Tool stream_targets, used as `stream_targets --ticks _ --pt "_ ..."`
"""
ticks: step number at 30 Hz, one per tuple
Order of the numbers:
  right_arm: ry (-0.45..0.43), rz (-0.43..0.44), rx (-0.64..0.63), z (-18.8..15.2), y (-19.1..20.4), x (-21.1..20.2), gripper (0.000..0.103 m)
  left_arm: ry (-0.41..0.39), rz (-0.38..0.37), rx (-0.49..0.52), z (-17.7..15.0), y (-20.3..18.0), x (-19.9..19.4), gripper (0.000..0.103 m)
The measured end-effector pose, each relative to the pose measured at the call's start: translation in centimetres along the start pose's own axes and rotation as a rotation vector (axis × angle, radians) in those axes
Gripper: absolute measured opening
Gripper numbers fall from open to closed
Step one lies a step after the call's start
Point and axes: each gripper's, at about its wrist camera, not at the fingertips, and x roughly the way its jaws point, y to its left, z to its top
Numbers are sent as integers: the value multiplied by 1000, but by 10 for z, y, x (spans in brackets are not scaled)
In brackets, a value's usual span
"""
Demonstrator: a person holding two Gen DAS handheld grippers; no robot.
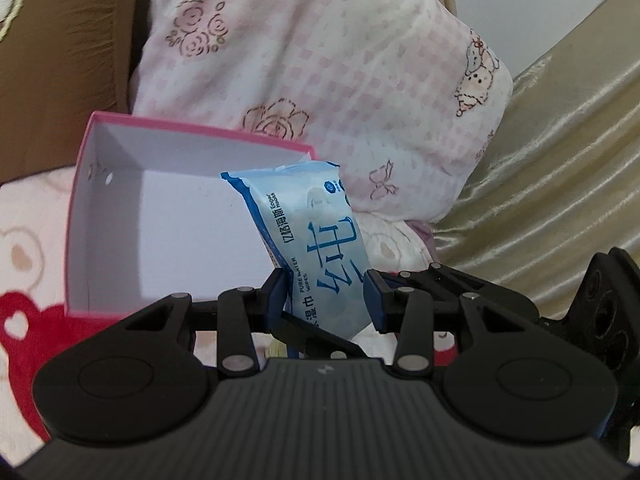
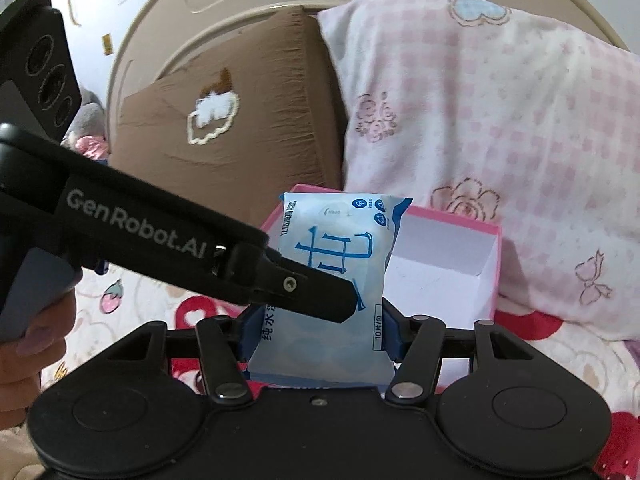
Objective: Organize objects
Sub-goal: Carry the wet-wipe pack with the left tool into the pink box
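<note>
Above the bed (image 1: 24, 216), I hold the wet-wipes pack (image 1: 316, 248) with both tools so it stays upright over the pink box (image 1: 120, 128). My left hand-held gripper (image 1: 326, 300) pinches it narrow across its thin side; my right hand-held gripper (image 2: 316, 332) clamps its broader lower end. Two grips likely keep the soft pack from flopping. My left view shows the box's bare white inside; my right view shows the left tool crossing the pack, my hand (image 2: 28, 344), and a brown cushion (image 2: 224, 112).
</note>
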Motion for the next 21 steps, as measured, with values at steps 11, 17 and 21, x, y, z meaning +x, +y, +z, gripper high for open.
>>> stream_targets --ticks 11,17,21 --pt "-24 -50 -10 13 -52 45 63 34 42 34 36 2 72 40" --pt "-63 -23 47 1 -66 74 62 29 73 77 41 15 96 40" --pt "-66 -28 86 0 -77 92 62 39 65 85 48 27 116 40"
